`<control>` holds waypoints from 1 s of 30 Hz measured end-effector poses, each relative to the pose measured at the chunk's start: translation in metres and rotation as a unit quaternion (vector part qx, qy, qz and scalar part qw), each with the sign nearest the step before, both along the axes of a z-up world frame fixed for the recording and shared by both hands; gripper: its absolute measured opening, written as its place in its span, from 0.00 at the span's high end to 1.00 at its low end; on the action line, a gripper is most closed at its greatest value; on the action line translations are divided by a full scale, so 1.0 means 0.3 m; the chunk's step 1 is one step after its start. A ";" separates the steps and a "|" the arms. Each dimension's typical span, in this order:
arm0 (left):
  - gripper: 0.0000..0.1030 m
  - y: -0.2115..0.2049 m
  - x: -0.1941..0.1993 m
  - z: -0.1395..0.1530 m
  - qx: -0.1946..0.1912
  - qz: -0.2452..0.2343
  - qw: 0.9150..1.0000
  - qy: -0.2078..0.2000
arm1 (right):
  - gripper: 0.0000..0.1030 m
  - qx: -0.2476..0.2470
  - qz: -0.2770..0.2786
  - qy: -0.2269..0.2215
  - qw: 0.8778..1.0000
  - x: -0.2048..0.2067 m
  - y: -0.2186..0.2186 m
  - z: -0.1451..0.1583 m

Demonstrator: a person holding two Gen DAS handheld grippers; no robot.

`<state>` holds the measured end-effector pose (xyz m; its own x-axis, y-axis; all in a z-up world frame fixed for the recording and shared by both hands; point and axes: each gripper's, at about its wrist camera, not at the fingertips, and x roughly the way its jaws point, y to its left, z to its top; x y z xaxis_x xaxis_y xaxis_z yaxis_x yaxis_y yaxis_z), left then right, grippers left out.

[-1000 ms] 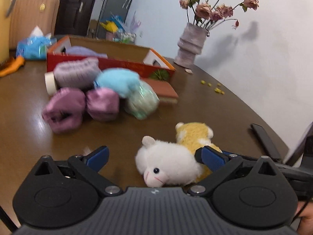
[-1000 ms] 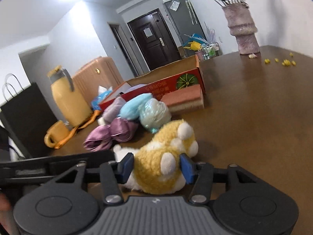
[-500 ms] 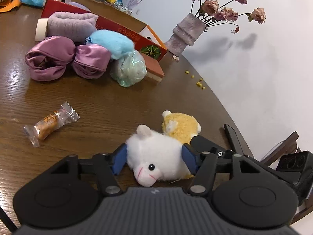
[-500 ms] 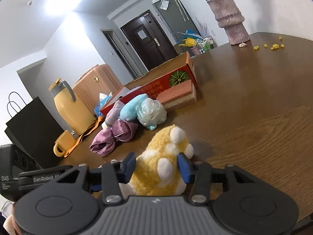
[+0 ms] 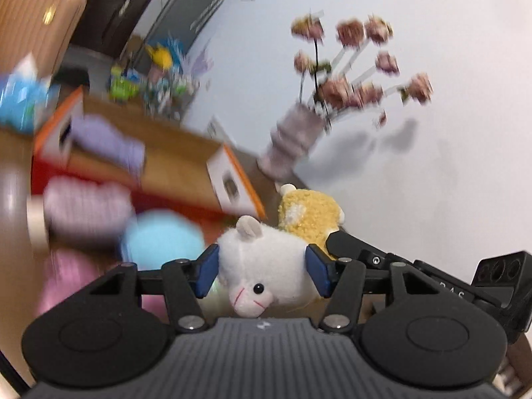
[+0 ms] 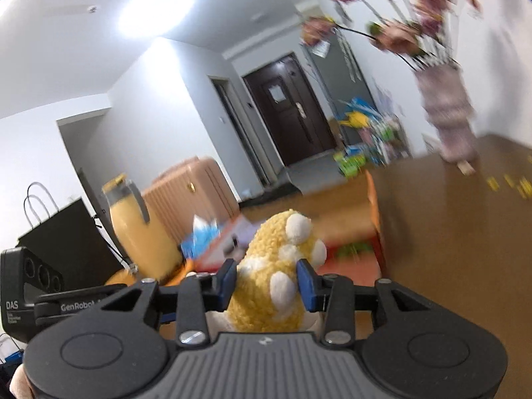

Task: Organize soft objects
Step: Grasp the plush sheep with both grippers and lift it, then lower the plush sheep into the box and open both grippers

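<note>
My left gripper (image 5: 262,274) is shut on a white plush animal (image 5: 266,262) and holds it in the air. My right gripper (image 6: 266,281) is shut on a yellow plush toy (image 6: 276,272), which also shows in the left wrist view (image 5: 309,214) just right of the white one. An open cardboard box with red sides (image 5: 173,166) stands ahead of both; it shows in the right wrist view (image 6: 345,212) too. A lilac soft item (image 5: 109,139) lies inside it. Blurred purple (image 5: 83,206), light blue (image 5: 163,239) and pink (image 5: 63,286) soft items lie in front of the box.
A vase of dried pink flowers (image 5: 292,143) stands on the brown table (image 6: 459,232) right of the box. A yellow jug (image 6: 136,232), a black bag (image 6: 63,242) and a peach suitcase (image 6: 189,189) are at the left.
Both grippers have risen off the table with their plush toys and moved forward toward the box. The view is motion-blurred now.
</note>
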<state>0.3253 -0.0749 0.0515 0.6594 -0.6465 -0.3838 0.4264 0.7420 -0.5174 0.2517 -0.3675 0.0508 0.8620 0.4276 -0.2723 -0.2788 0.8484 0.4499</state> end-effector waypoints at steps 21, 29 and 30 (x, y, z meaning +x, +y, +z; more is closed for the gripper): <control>0.45 -0.194 0.653 -0.218 0.084 0.001 0.990 0.114 | 0.63 -0.149 -0.018 0.139 0.979 0.729 0.039 -0.149; 0.29 -0.126 0.517 -0.020 0.117 0.011 0.992 0.052 | 0.42 -0.182 -0.034 0.078 0.980 0.578 0.032 0.020; 0.27 -0.106 0.483 0.020 0.125 0.016 0.991 0.037 | 0.40 -0.187 -0.035 0.067 0.980 0.542 0.032 0.059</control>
<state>0.4702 -0.1069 0.0576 0.6413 -0.5051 -0.5776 0.3688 0.8630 -0.3452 0.4142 -0.3579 0.0685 0.8319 0.2175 -0.5105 -0.1736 0.9758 0.1327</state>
